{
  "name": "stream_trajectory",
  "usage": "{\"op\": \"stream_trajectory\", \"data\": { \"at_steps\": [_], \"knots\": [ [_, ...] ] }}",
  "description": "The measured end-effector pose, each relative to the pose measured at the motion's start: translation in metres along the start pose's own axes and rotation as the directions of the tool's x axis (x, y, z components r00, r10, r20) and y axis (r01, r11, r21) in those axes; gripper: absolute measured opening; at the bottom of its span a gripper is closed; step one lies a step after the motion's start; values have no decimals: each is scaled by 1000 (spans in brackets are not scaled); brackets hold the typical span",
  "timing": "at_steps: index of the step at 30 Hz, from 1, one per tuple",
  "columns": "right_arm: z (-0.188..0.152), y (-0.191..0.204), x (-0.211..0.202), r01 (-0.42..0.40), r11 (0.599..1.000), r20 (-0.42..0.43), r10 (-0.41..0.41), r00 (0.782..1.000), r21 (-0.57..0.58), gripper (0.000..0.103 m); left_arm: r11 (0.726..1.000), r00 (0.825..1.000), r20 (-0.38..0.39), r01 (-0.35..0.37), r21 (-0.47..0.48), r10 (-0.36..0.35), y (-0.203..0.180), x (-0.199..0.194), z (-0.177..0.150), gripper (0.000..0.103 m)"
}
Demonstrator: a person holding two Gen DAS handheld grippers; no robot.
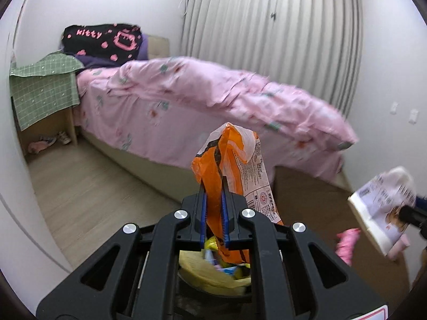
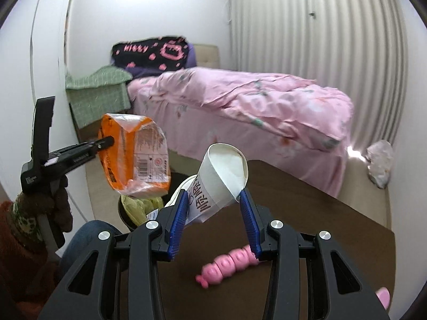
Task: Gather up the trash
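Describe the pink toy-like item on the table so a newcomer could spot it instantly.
Start at the bed with the pink quilt, then drop to the dark brown table in front of it. Near the table's front lies the pink segmented toy, under the right gripper. It alone is glossy, bumpy and sausage-shaped.

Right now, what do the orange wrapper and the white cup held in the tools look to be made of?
Orange wrapper: thin plastic film, glossy; it crinkles, reflects light, and has clear see-through patches. White cup: probably paper or thin card, matte; its rim is squashed out of round, and dark printing covers its side.
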State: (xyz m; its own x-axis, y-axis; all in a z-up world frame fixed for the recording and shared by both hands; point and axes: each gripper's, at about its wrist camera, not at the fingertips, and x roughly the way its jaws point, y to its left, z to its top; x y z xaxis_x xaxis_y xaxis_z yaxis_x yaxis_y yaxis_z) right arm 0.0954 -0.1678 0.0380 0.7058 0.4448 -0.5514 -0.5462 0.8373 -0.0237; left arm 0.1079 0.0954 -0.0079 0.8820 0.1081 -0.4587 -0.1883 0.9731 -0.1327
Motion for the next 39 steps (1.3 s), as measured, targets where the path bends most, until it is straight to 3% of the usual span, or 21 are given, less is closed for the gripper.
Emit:
{"op": "stream_trajectory", "data": {
  "at_steps": [5,10,16,27,29,30,31,34,39],
  "knots": [
    [10,10,55,-43,999,-72,42,997,-17,38,999,987,-150,-47,26,51,10,52,-33,8],
    [10,23,101,-96,994,-143,89,986,-44,38,1000,970,-241,-24,10,26,19,68,-64,9],
    [2,37,146,-128,989,-229,109,967,-69,38,996,965,-257,22,-82,-43,30,70,-64,9],
    [-17,34,187,-184,980,-337,200,920,79,39,988,957,-280,39,-152,-81,37,76,-58,9],
    [-23,33,190,-193,975,-366,220,904,108,40,985,958,-274,42,-167,-87,38,72,-57,21],
    [-25,33,189,-190,976,-368,218,904,109,49,984,959,-270,46,-173,-92,38,69,-57,30],
    [-26,33,186,-187,976,-360,214,908,109,54,982,960,-261,49,-180,-96,38,66,-56,36],
    [-25,30,170,-172,978,-329,203,922,121,54,981,962,-253,53,-186,-100,34,53,-52,43],
    [-20,21,110,-116,985,-223,142,964,127,54,983,965,-226,103,-149,-136,17,11,-43,63]
  ]
}}
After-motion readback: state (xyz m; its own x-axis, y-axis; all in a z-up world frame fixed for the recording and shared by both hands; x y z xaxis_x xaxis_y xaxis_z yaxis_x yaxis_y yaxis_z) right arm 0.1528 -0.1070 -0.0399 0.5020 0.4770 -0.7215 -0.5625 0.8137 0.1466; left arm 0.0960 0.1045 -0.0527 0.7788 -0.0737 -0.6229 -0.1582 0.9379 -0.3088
